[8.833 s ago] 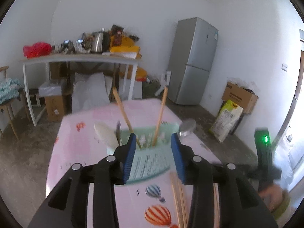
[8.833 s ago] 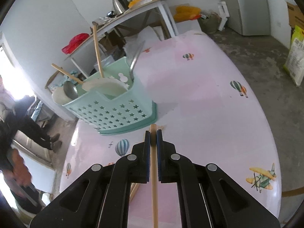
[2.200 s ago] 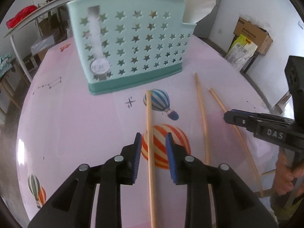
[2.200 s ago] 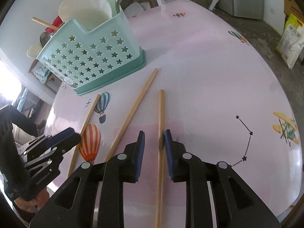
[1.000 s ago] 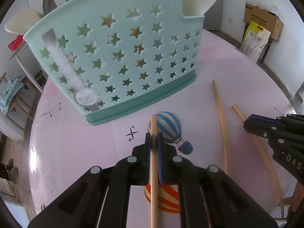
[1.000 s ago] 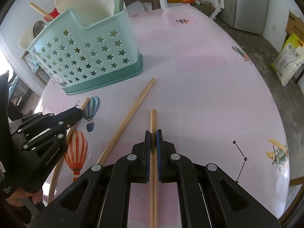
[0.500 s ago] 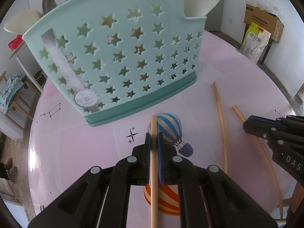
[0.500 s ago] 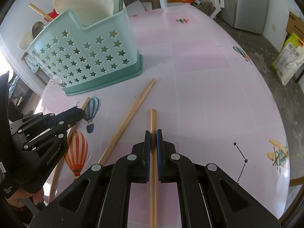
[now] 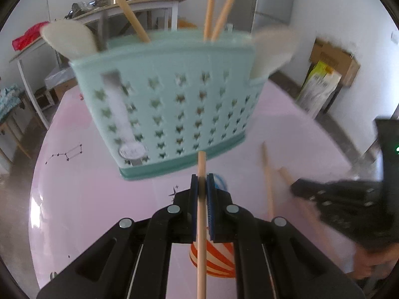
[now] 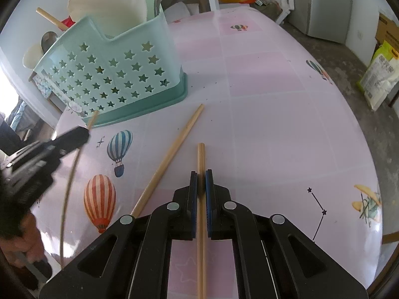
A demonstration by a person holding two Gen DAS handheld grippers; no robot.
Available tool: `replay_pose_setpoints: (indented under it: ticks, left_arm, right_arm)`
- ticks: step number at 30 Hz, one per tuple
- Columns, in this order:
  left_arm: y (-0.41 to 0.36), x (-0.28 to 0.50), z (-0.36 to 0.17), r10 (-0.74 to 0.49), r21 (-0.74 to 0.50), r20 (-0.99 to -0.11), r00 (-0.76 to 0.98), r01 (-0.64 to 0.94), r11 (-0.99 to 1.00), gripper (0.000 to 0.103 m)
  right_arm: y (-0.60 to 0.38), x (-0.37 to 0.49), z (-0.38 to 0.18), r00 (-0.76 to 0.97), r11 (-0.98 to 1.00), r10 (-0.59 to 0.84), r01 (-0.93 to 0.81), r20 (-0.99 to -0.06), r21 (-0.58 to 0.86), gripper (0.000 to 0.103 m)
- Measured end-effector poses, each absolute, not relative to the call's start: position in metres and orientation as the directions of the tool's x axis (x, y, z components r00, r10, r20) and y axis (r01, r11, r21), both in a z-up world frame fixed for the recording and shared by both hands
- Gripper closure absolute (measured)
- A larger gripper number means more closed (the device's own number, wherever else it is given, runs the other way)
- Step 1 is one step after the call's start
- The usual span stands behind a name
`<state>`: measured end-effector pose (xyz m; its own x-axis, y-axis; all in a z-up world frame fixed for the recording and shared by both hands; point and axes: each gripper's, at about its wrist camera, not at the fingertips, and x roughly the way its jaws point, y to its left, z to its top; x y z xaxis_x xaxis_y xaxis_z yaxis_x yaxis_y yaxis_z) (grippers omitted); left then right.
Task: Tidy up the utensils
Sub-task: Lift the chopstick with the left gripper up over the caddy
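A mint green star-holed utensil basket [image 9: 169,104] stands on the pink table [image 9: 74,186] and holds wooden chopsticks, white spoons and a metal utensil. My left gripper [image 9: 202,182] is shut on a wooden chopstick [image 9: 201,224], its tip raised toward the basket's lower front. My right gripper [image 10: 201,177] is shut on another wooden chopstick [image 10: 201,159] lying low over the table. A third chopstick [image 10: 169,159] lies loose on the table left of it. The left gripper with its chopstick [image 10: 72,164] also shows in the right wrist view, in front of the basket [image 10: 112,74].
Balloon pictures [image 10: 99,199] decorate the tablecloth. The right gripper's body [image 9: 349,199] sits blurred at the right in the left wrist view. A cluttered side table [image 9: 124,5], a fridge [image 10: 326,5] and a yellow bag [image 10: 379,74] stand on the floor beyond the table.
My left gripper has lifted its chopstick off the table and tilted upward, so the basket top and room now show. My right gripper holds its chopstick in nearly the same place.
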<state>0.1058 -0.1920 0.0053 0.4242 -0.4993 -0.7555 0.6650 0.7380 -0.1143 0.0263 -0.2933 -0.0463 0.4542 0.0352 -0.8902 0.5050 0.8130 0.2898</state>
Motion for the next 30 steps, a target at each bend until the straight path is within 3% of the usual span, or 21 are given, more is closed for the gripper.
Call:
replay_pose_setpoints:
  ticks: [15,20,24,30]
  left_arm:
    - [-0.135,0.100,0.088,-0.695,-0.320,-0.564,0.447,0.657,0.682,0.097]
    - [-0.110,0.100,0.122,-0.756,-0.393,-0.451,0.475,0.655,0.646,0.097]
    - [-0.092,0.106,0.142,-0.784,-0.450,-0.354,0.510,0.642,0.621,0.097]
    - [-0.079,0.123,0.145,-0.765,-0.499,-0.308,0.566,0.588,0.636,0.097]
  right_arm:
    - [-0.299,0.027,-0.050,0.476,0.800,0.061,0.503,-0.877,0.328,0.099]
    - [-0.303,0.027,-0.053,0.477,0.799,0.062,0.503,-0.877,0.330,0.099]
    - [-0.304,0.028,-0.052,0.477,0.799,0.061,0.503,-0.877,0.329,0.099]
    - [-0.304,0.028,-0.053,0.477,0.800,0.061,0.503,-0.877,0.329,0.099]
